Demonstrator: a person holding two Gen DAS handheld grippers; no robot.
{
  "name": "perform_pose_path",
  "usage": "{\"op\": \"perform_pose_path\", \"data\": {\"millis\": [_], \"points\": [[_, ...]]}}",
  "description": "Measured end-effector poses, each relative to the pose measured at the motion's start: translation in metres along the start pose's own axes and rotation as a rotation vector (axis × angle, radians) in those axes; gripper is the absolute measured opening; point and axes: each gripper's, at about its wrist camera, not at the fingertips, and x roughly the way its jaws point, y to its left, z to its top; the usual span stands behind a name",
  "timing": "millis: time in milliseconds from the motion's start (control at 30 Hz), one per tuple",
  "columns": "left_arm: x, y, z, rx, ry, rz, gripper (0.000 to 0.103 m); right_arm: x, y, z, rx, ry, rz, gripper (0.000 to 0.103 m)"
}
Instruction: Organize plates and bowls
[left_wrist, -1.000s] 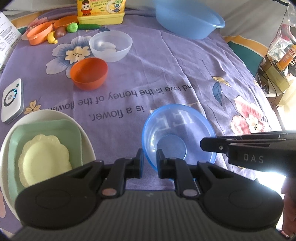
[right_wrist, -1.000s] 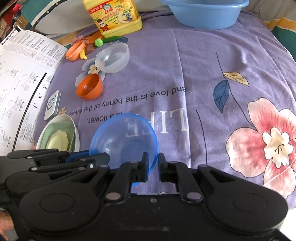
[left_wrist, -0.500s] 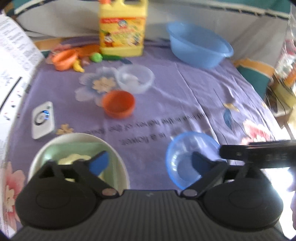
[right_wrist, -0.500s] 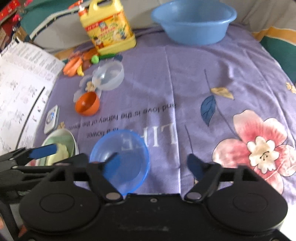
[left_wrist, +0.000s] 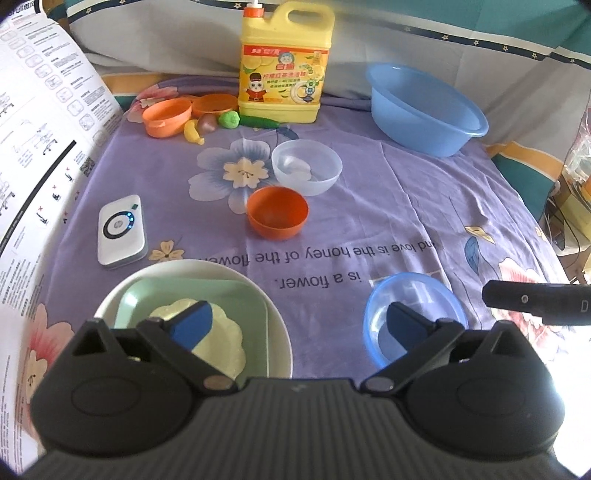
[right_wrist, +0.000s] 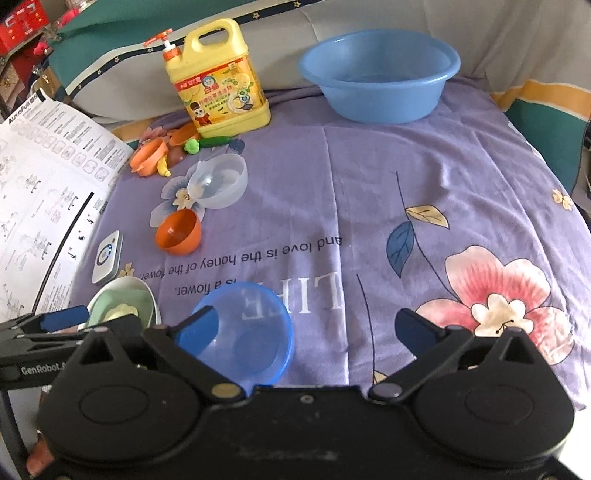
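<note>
both grippers stand wide apart and hold nothing. the small blue bowl sits on the cloth just ahead of the right gripper, nearer its left finger; ahead of the left gripper it lies by the right finger, the stacked plates by the left. it looks thin, light, glossy plastic, likely slippery and springy; pinch the rim wall, one finger inside.
</note>
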Motion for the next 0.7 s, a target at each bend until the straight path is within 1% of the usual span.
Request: {"op": "perform_pose_path", "data": {"millis": [300,400,533,700], "points": [[0.007,0.005,0.01,0.01,-0.005,0.008,0.103,0.01,0.005,0.013,-0.026,0.01,-0.01,0.103],[0.01,0.012,0.021,0.005,-0.016,0.023,0.103,0.016,0.011,0.024,-0.041,0.009,0.0,0.103],[0.016,0.024,0.038,-0.012,-0.032,0.039,0.103,0.026,0.02,0.041,-0.072,-0.003,-0.007,0.103],[0.028,0.035,0.059,-0.011,-0.047,0.064,0.103,0.044,0.029,0.064,-0.073,0.0,0.007,0.103]]}}
